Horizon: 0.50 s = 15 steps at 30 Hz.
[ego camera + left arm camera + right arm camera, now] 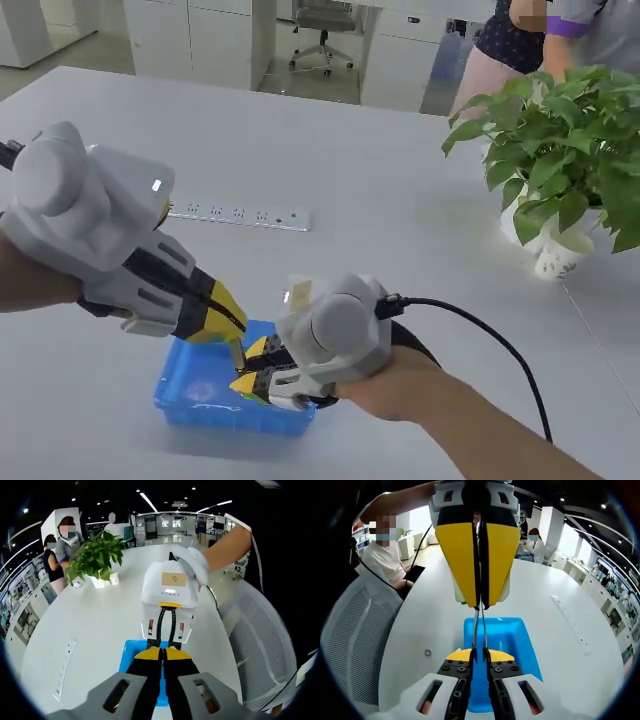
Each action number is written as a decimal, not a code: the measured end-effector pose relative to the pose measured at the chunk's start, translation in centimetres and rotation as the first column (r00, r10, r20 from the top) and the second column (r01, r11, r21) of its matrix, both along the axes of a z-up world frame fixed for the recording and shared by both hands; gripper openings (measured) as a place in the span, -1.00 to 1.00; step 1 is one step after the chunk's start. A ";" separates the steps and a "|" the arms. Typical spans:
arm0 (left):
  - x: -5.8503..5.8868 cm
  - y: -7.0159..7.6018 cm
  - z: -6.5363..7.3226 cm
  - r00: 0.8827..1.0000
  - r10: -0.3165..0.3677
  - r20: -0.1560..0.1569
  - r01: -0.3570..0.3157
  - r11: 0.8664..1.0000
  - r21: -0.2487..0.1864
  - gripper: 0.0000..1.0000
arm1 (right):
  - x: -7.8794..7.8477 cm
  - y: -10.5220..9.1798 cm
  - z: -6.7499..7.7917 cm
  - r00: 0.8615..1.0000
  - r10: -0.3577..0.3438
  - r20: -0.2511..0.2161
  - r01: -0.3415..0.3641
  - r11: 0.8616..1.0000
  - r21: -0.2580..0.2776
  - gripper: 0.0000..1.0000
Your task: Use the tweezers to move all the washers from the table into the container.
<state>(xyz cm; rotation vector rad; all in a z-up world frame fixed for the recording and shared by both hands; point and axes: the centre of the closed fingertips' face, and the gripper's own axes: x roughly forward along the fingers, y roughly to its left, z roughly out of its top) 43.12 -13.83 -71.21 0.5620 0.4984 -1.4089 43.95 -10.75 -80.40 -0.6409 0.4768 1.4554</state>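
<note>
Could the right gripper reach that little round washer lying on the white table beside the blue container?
Probably yes: the small round metal washer lies on the white table beside the right gripper, nothing over it. But that gripper and the left gripper seem to pinch the thin metal tweezers.

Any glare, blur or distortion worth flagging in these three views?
Head view: soft even light, sharp, faint shadow beside the blue container. Left gripper view: fisheye bends the table edge; ceiling lights bright, no glare on the work. Right gripper view: left gripper looms large close up; tweezers are crisp.
</note>
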 end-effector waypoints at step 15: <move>-2.2 0.5 -0.2 1.000 0.011 -0.022 -0.012 1.000 -0.007 -0.94 | -2.5 0.3 -0.1 1.000 0.027 -0.011 -0.027 0.999 0.017 -0.77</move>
